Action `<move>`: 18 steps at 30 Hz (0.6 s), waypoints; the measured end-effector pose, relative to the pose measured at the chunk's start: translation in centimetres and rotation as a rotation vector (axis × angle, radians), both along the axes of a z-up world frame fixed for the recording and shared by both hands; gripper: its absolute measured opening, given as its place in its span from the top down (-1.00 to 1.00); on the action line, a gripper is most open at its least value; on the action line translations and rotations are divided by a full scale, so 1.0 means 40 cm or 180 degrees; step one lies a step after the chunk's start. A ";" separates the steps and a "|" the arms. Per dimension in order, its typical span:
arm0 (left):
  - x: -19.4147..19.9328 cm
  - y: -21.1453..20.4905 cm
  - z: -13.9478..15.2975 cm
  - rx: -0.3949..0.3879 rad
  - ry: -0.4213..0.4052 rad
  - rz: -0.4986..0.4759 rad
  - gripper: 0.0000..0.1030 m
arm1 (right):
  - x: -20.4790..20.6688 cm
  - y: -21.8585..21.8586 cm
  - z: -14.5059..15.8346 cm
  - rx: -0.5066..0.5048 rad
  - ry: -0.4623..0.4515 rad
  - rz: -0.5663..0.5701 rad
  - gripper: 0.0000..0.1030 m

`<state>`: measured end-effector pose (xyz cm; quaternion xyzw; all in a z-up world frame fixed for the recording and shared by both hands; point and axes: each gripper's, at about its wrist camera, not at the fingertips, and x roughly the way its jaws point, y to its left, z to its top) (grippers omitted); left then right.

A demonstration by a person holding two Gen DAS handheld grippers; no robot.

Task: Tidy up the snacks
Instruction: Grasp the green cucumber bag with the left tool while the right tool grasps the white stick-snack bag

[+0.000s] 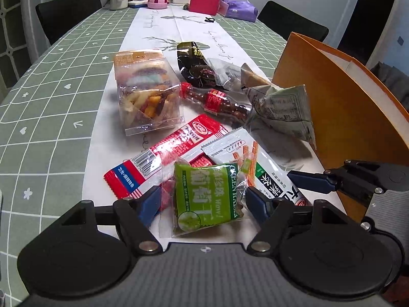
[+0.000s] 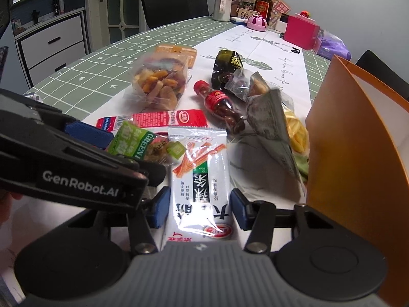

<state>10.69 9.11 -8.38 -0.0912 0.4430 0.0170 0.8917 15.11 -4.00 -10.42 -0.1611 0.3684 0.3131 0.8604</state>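
Snacks lie in a pile on the white table runner. My left gripper [image 1: 204,202] is open, its blue fingers on either side of a green raisin packet [image 1: 207,199]. My right gripper [image 2: 200,209] is open around the near end of a white packet with orange sticks [image 2: 199,176], not pressing it. A red-and-white packet [image 1: 166,153] lies under both. Behind are a clear box of mixed crackers [image 1: 148,94], a small red-capped bottle [image 1: 217,102], a dark bag [image 1: 194,64] and a grey printed bag [image 1: 283,110].
An orange paper bag [image 1: 340,107] stands open at the right, close to my right gripper; it also shows in the right wrist view [image 2: 358,158]. A pink box [image 1: 204,0], bottles and jars stand at the far end. Black chairs ring the green checked tablecloth [image 1: 51,102].
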 end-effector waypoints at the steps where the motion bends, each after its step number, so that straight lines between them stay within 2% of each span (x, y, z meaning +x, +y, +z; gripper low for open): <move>1: -0.002 0.000 0.002 0.0015 0.0033 0.0005 -0.59 | -0.007 -0.002 0.001 -0.0008 0.0010 0.0008 0.04; 8: -0.034 0.007 0.018 0.0000 0.0247 -0.0018 -0.40 | -0.056 -0.026 0.009 -0.0070 0.0092 0.0077 0.04; 13: -0.059 0.006 0.022 -0.0012 0.0386 -0.0127 -0.39 | -0.087 -0.044 0.012 -0.0108 0.0154 0.0121 0.04; 18: -0.067 0.006 0.023 0.0077 0.0409 -0.0171 -0.61 | -0.100 -0.047 0.017 -0.0173 0.0191 0.0223 0.00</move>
